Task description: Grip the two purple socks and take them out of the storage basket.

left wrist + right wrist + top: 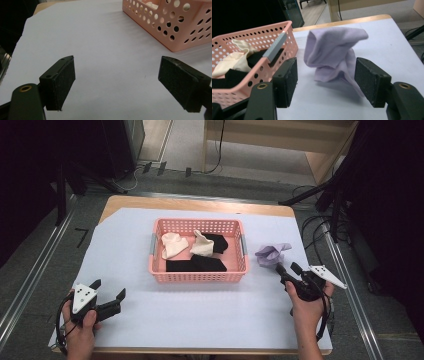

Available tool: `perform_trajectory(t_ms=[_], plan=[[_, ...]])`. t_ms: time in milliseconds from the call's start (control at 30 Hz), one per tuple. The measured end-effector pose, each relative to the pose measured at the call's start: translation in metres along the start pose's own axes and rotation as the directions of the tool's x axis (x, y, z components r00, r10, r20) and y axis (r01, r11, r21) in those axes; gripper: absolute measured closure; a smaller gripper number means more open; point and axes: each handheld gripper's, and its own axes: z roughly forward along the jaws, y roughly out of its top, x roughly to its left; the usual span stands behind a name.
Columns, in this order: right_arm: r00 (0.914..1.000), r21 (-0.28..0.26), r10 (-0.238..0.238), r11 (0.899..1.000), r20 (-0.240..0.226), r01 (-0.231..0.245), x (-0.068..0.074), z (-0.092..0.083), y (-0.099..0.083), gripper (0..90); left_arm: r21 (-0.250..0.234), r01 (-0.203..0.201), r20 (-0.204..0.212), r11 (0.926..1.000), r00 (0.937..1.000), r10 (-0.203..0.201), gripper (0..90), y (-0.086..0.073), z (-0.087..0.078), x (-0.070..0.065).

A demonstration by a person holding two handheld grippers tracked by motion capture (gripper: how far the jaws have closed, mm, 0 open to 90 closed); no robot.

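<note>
One crumpled lilac cloth (334,53) stands bunched between the right gripper's (325,81) open fingers (372,80).

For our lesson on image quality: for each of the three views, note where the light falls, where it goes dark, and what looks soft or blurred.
High view: the white table cover is evenly lit, the room's sides fall to black, and the whole picture is slightly soft. Left gripper view: the pink basket is bright, the near fingers dark and a little soft. Right gripper view: the lilac cloth casts a faint shadow, and its top right edge is blurred.

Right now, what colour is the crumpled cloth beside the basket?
Pale lilac. The cloth shows best in the right gripper view, lying on the table just right of the pink basket.
</note>
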Motion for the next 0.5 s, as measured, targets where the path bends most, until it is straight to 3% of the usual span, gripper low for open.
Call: perform_trajectory(t_ms=[500], plan=[[0.999,0.012,-0.01,1.0,0.043,0.009,-0.026,-0.035,-0.03,30.3,0.006,0.005,0.0,1.0,1.0,-0.005,15.2,0.0,0.001,0.0]])
